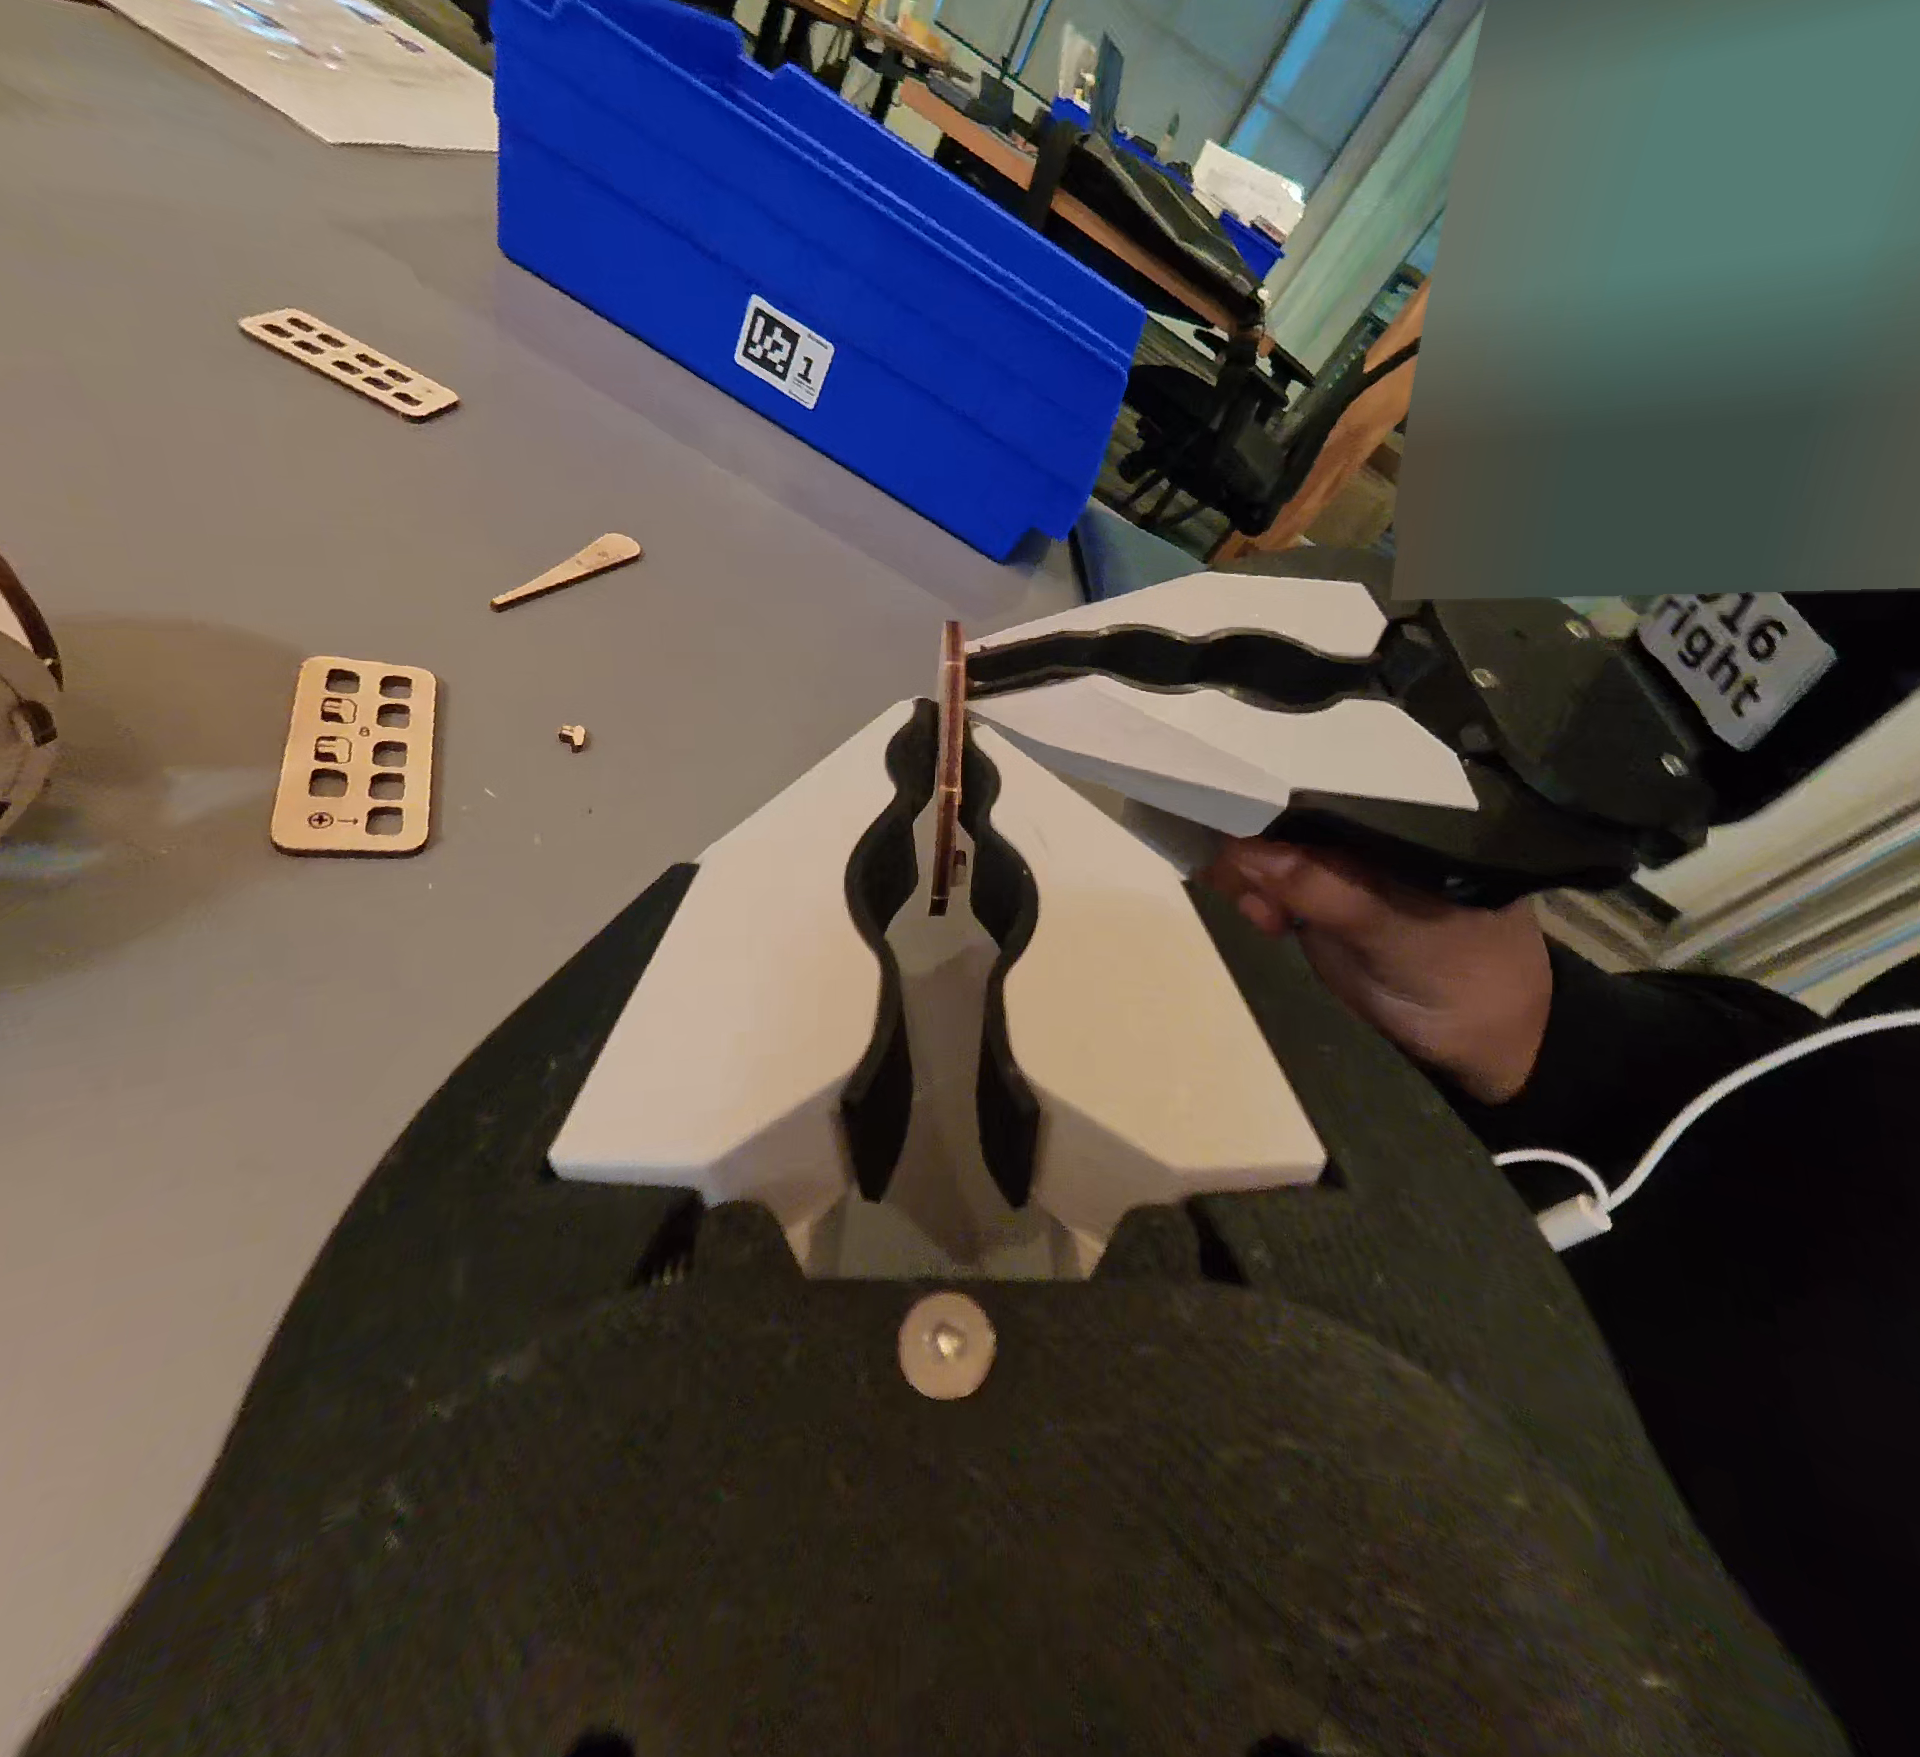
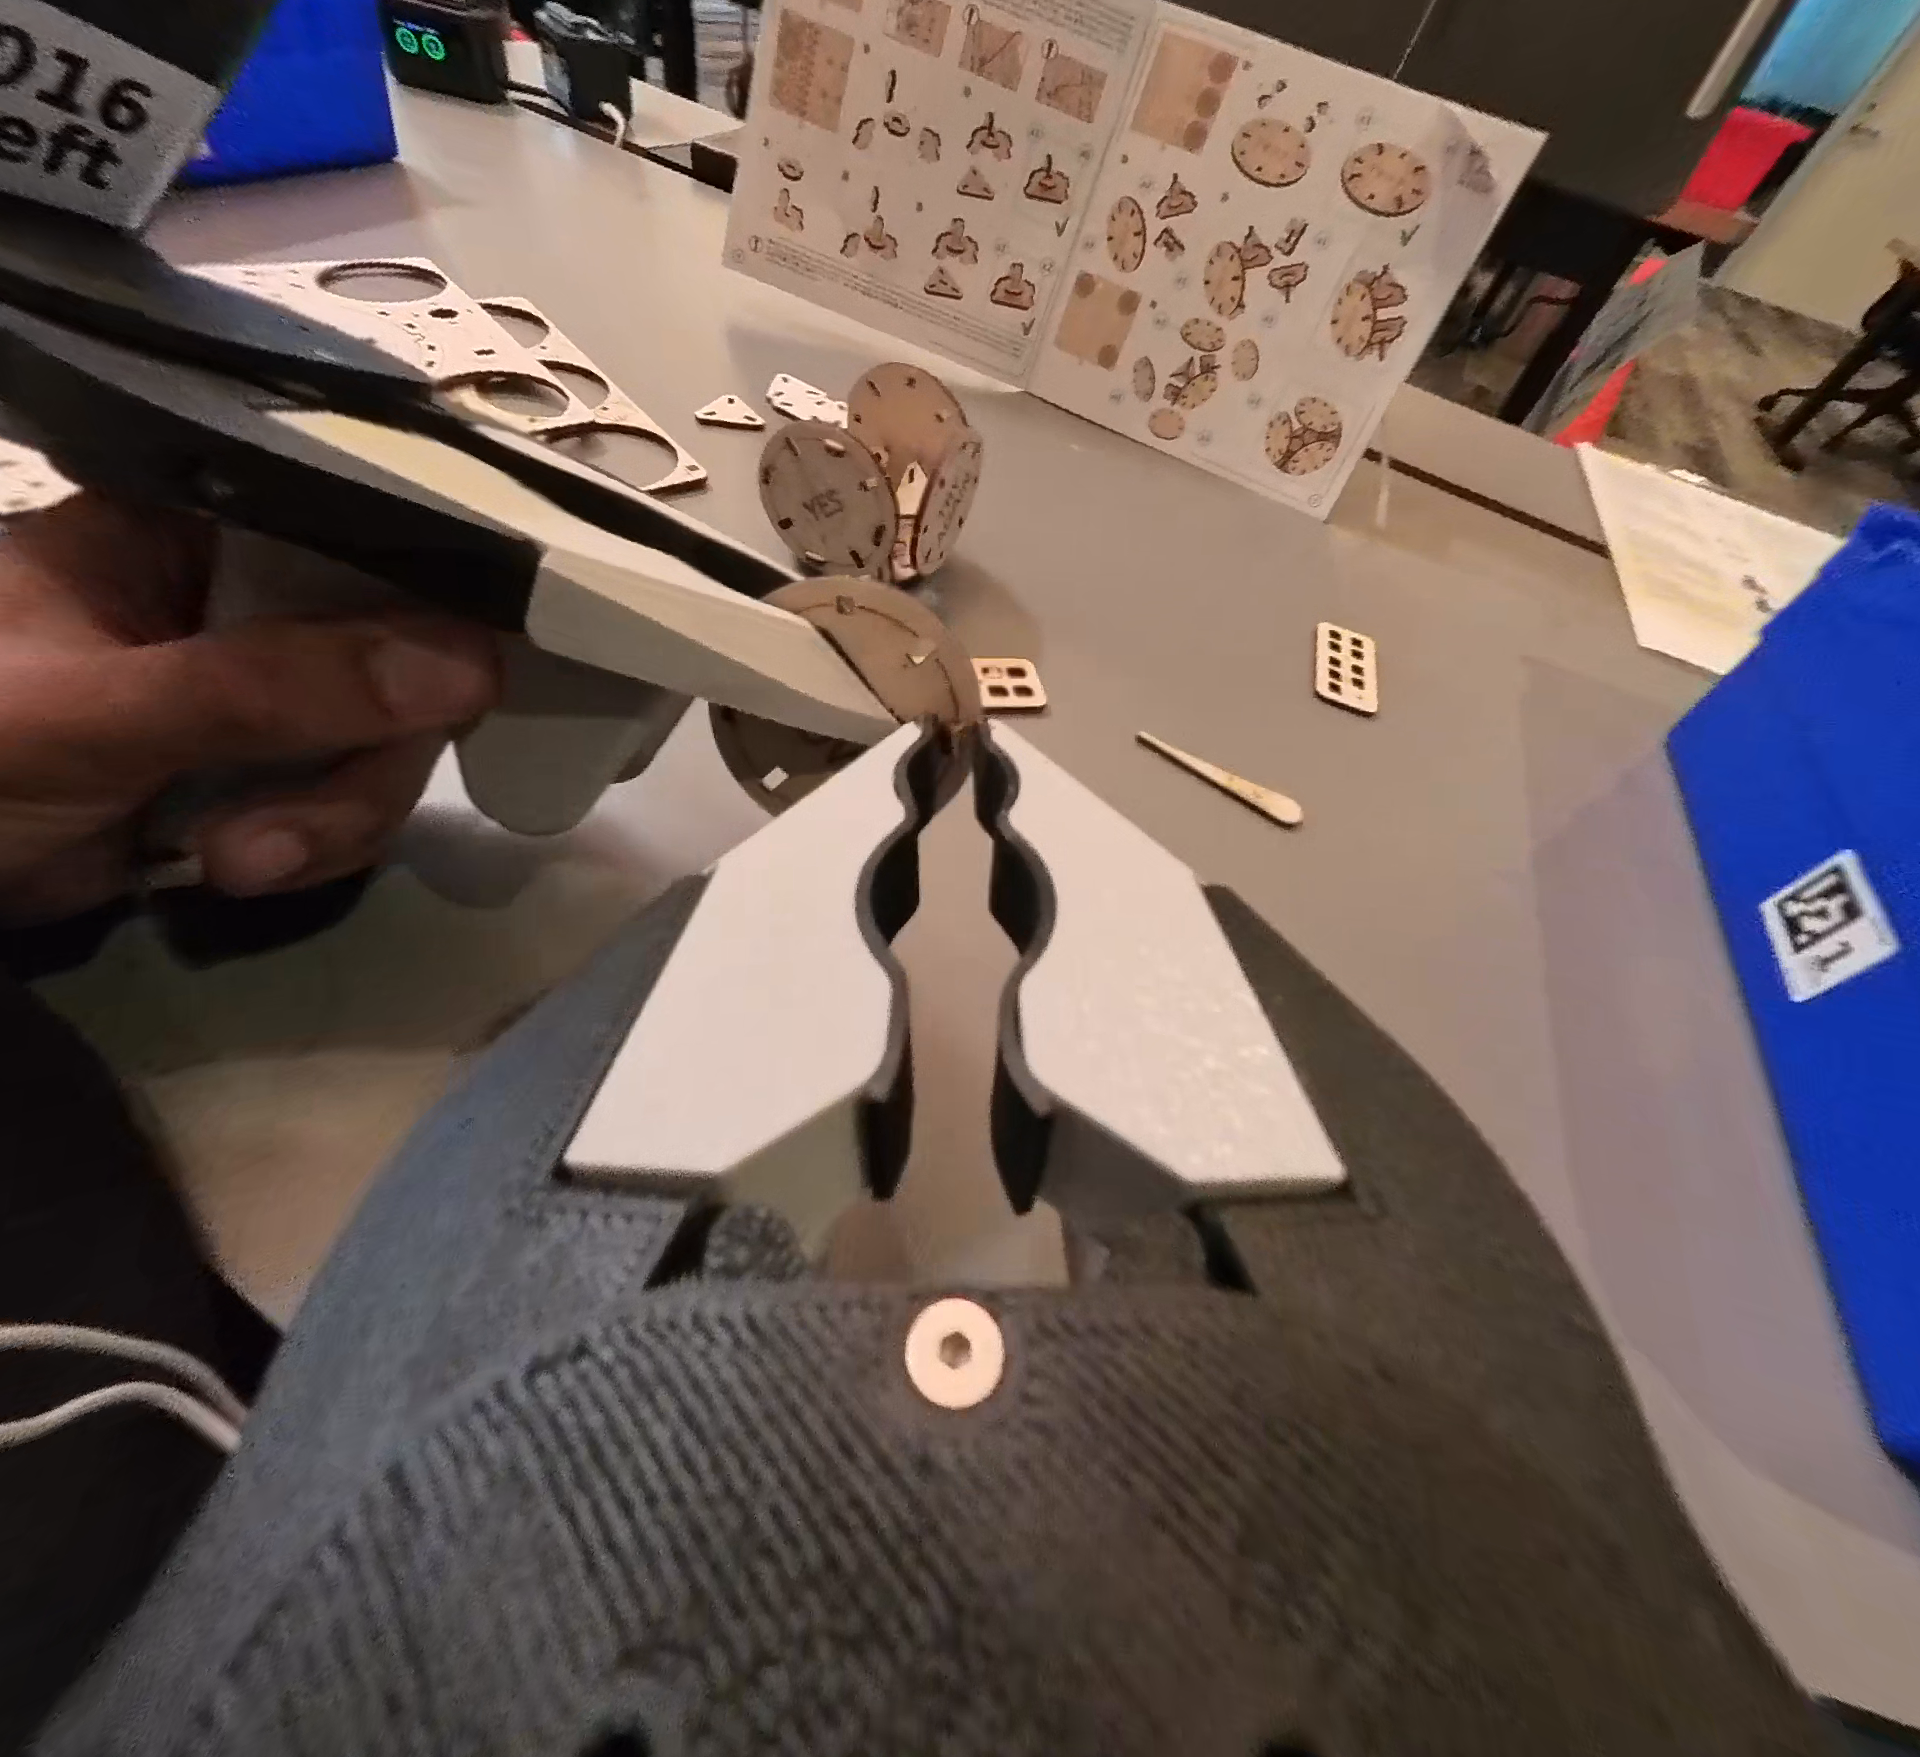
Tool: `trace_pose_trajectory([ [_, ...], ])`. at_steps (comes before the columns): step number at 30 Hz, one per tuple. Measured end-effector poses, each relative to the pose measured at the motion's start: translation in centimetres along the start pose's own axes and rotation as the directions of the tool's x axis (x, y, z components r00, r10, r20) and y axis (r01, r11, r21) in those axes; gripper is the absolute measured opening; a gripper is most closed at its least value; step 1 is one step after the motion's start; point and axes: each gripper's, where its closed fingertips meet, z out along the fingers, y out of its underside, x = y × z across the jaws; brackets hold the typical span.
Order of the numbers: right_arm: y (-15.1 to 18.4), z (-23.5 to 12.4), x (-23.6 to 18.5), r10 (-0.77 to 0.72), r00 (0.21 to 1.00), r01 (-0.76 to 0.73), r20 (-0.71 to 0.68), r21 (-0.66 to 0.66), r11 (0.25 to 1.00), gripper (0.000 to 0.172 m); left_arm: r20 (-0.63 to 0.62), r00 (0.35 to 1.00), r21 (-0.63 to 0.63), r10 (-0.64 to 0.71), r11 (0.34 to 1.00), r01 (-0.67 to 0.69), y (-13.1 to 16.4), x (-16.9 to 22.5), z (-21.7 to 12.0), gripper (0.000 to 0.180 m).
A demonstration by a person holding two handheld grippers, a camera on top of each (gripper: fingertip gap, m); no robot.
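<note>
My left gripper (image 1: 951, 720) is shut on a thin round wooden disc (image 1: 948, 772), held edge-on above the grey table (image 1: 208, 512). In the right wrist view the disc (image 2: 883, 658) shows its face with small slots, clamped by the left gripper (image 2: 831, 653), which comes in from the left. My right gripper (image 2: 951, 739) has its tips nearly together at the disc's lower edge, closed on a small brown wooden peg (image 2: 943, 739). In the left wrist view the right gripper (image 1: 971, 668) comes in from the right and its tips touch the disc's side.
A blue bin (image 1: 727, 232) stands at the back. Two slotted wooden plates (image 1: 353, 757) (image 1: 348, 362), a wedge-shaped stick (image 1: 566, 569) and a tiny peg (image 1: 571, 736) lie on the table. A part-built wooden assembly (image 2: 873, 481), a cut-out sheet (image 2: 520, 357) and an instruction sheet (image 2: 1091, 180) lie beyond. My left and right fingertips are right by each other.
</note>
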Motion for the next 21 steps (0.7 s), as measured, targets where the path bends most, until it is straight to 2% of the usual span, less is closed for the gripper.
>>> trace_pose_trajectory([
  [4,0.1,0.3,0.0,-0.047,0.998,0.047,-0.042,-0.002,0.999,0.002,0.044,0.999,0.012,0.003,1.0,-0.003,-0.1,-0.3,0.1,0.0],
  [10,0.4,0.3,-0.1,0.137,0.986,-0.137,0.094,-0.001,0.991,0.001,0.049,0.999,-0.006,0.009,1.0,-0.009,0.2,-0.4,0.1,0.0],
  [15,0.2,-0.4,0.0,0.403,0.86,-0.414,0.312,-0.035,0.91,0.0,0.001,1.0,-0.017,-0.003,1.0,0.003,0.2,0.0,0.3,0.0],
  [17,0.2,-0.5,0.2,0.435,0.828,-0.448,0.355,-0.049,0.893,0.001,-0.011,1.0,-0.017,-0.015,1.0,0.015,0.2,0.1,0.3,0.0],
  [21,0.3,-0.9,1.3,0.461,0.812,-0.478,0.358,-0.046,0.877,0.001,-0.021,0.997,-0.038,-0.076,0.996,0.076,0.5,-0.4,0.3,0.0],
])
